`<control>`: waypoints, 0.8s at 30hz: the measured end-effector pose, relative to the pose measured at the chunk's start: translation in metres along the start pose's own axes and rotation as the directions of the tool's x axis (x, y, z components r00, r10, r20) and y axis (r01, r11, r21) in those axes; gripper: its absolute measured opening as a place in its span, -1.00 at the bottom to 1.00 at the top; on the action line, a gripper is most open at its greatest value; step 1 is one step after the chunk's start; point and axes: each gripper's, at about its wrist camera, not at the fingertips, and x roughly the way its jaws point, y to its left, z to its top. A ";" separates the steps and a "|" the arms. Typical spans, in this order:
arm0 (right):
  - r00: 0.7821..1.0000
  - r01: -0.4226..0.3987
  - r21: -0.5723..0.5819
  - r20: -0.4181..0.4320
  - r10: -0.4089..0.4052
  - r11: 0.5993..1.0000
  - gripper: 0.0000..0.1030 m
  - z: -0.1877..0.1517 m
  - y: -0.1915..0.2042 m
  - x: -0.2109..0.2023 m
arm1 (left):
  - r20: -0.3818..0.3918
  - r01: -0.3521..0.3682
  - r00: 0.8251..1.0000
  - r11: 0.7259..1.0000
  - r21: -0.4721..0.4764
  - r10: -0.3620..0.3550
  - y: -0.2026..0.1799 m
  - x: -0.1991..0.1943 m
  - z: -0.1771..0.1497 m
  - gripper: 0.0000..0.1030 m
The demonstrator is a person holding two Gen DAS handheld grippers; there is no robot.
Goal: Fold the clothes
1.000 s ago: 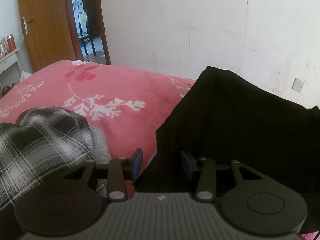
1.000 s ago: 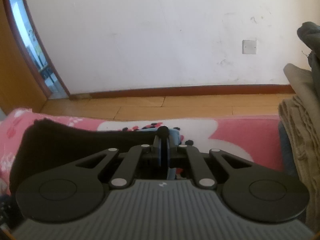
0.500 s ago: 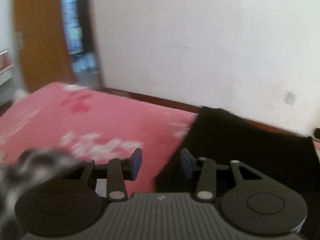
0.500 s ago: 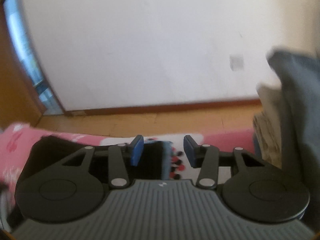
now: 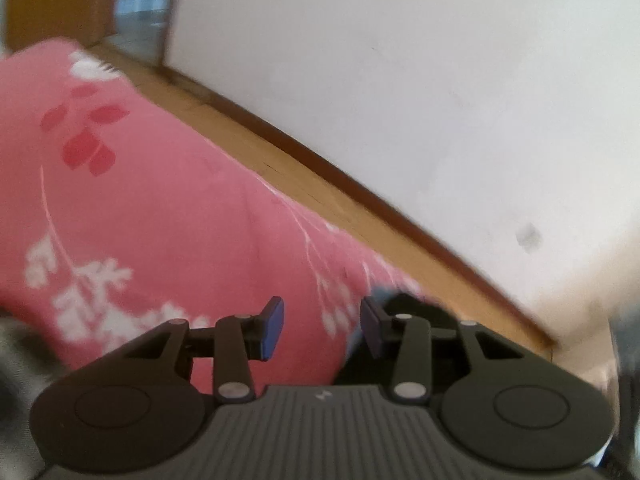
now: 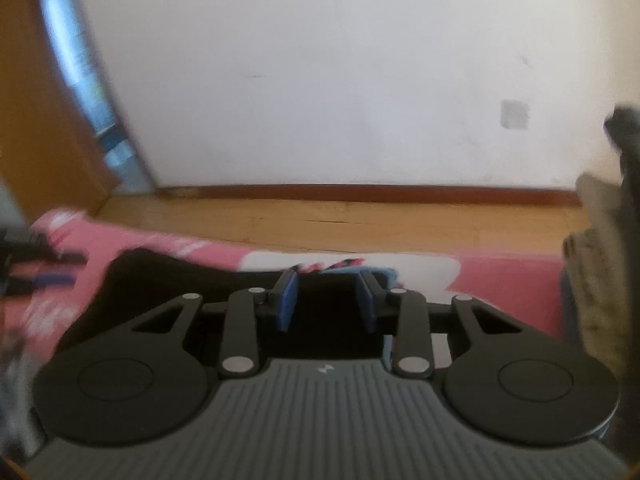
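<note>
The black garment [image 6: 180,280] lies spread on the pink flowered bedspread [image 6: 508,280], reaching under my right gripper [image 6: 327,300]. That gripper's blue pads stand apart and its jaws are closing; black cloth shows in the gap below them, with neither pad pressing on it. In the left wrist view my left gripper [image 5: 320,326] is open over the bare bedspread [image 5: 168,220], nothing between its pads. Only a dark corner of the garment [image 5: 408,302] shows behind its right finger. Both views are blurred.
A pile of beige clothes [image 6: 596,248] and dark grey clothes [image 6: 628,140] rises at the right edge of the bed. Grey checked cloth [image 5: 16,356] lies at the far left. Beyond the bed are wooden floor [image 6: 360,224], a white wall and a doorway [image 6: 80,80].
My right gripper, shut on the garment's edge a second ago, has opened and let it go. My left gripper has swung and tilted, so the black garment slid to the lower right of its view.
</note>
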 end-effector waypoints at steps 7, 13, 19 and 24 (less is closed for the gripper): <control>0.971 -0.183 -0.276 -0.200 0.130 0.944 -0.41 -0.076 0.040 -0.050 | -0.357 0.125 0.934 0.951 0.282 -0.018 -0.020 -0.013 -0.070 -0.14; 0.982 -0.081 -0.221 -0.182 0.040 0.972 -0.40 -0.098 0.025 -0.086 | -0.281 -0.031 0.952 0.949 0.314 0.124 -0.002 -0.046 -0.086 -0.13; 0.945 -0.286 -0.158 -0.213 0.250 0.945 -0.40 -0.110 0.097 -0.091 | -0.172 -0.144 0.953 0.871 0.470 0.250 -0.010 -0.063 -0.087 -0.07; 0.874 -0.392 -0.053 -0.334 0.354 0.918 -0.44 -0.151 0.189 -0.037 | -0.098 -0.251 0.918 0.755 0.606 0.383 0.019 -0.059 -0.117 -0.14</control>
